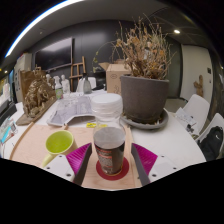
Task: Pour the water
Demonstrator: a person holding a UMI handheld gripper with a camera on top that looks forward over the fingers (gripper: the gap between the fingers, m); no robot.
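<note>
Standing between the gripper [110, 163] pads, a bottle [109, 140] looks clamped and upright on the counter [40, 140]. A green cup [59, 143] waits at ten o'clock. Pouring seems not yet begun; lifting and tipping remain.

A dim room – dark back wall [95, 40], white table [185, 145], a ceiling light [176, 31] overhead.
</note>
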